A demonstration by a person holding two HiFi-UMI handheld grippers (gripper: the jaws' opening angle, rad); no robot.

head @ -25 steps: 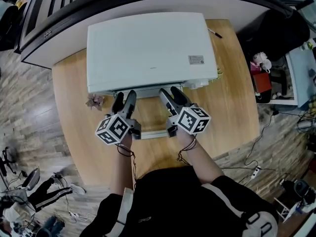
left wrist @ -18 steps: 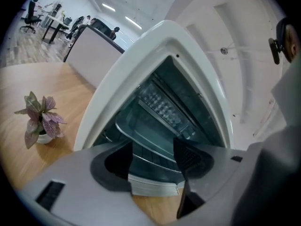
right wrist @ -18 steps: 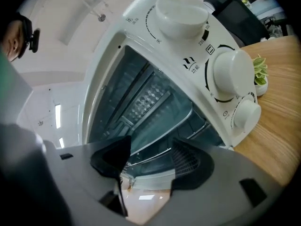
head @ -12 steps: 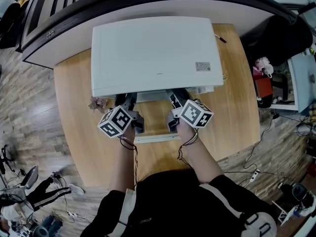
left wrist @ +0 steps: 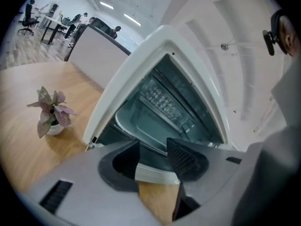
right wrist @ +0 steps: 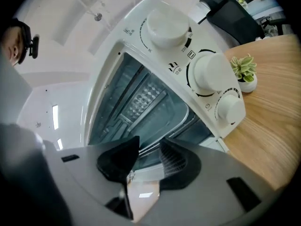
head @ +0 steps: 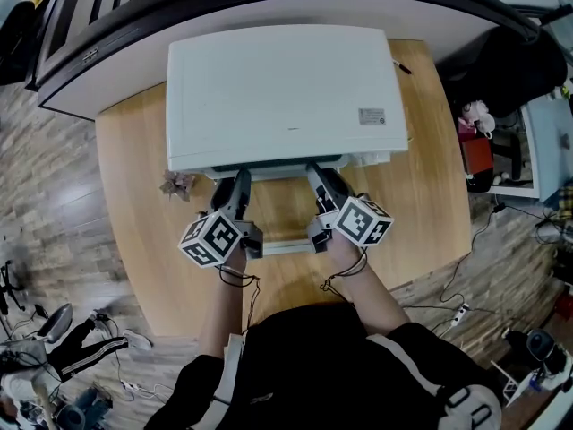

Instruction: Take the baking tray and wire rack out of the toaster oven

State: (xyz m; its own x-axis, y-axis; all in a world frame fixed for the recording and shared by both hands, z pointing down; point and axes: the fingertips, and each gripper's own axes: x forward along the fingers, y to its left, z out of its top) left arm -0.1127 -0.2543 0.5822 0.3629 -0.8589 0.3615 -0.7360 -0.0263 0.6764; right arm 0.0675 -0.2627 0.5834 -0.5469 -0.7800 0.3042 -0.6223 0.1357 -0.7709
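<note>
A white toaster oven stands on a wooden table with its door folded down flat towards me. Inside, a grey baking tray lies low in the cavity, and the thin bars of a wire rack show at its front. My left gripper and right gripper reach side by side over the door to the oven mouth. Both pairs of jaws are closing, and the front edge of the tray and rack shows in the gap. I see no pad pressing on it.
Three white knobs sit on the oven's right side. A small potted plant stands left of the oven and another to its right. The door's white handle bar lies under my wrists.
Half a second ago both grippers were pushed further in, their tips hidden under the oven's top. Now they have drawn back a little and the tips show at the mouth.
</note>
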